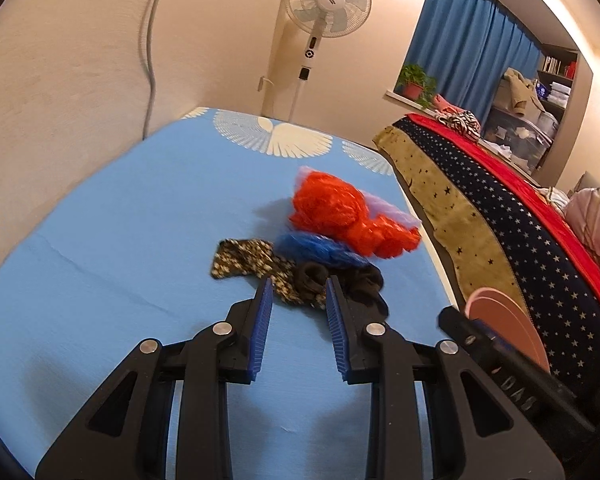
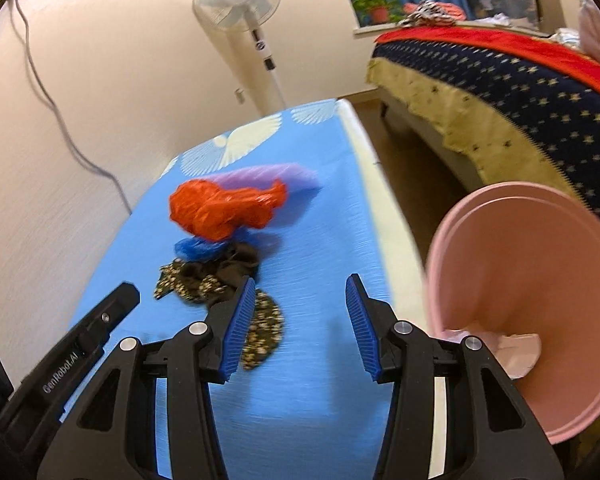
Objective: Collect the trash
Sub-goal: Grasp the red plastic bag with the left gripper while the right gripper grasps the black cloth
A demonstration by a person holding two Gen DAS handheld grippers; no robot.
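Observation:
On the blue tabletop (image 1: pixel 120 220) lies a pile: a crumpled red plastic bag (image 1: pixel 340 212), a purple bag (image 2: pixel 268 178) behind it, a blue bag (image 1: pixel 312 248), a dark brown cloth (image 1: pixel 340 280) and a black-and-cream patterned cloth (image 1: pixel 244 260). My left gripper (image 1: pixel 298 294) is open and empty, its tips just short of the brown cloth. My right gripper (image 2: pixel 300 292) is open and empty, above the table right of the pile (image 2: pixel 216 216). A pink bin (image 2: pixel 532 300) stands at the table's right edge with pale scraps (image 2: pixel 516 350) inside.
A bed with a star-patterned navy and red cover (image 1: pixel 520 232) runs along the right, across a narrow gap. A standing fan (image 1: pixel 324 4) is behind the table. A cable (image 1: pixel 150 40) hangs on the left wall. The left gripper's body shows in the right wrist view (image 2: pixel 80 344).

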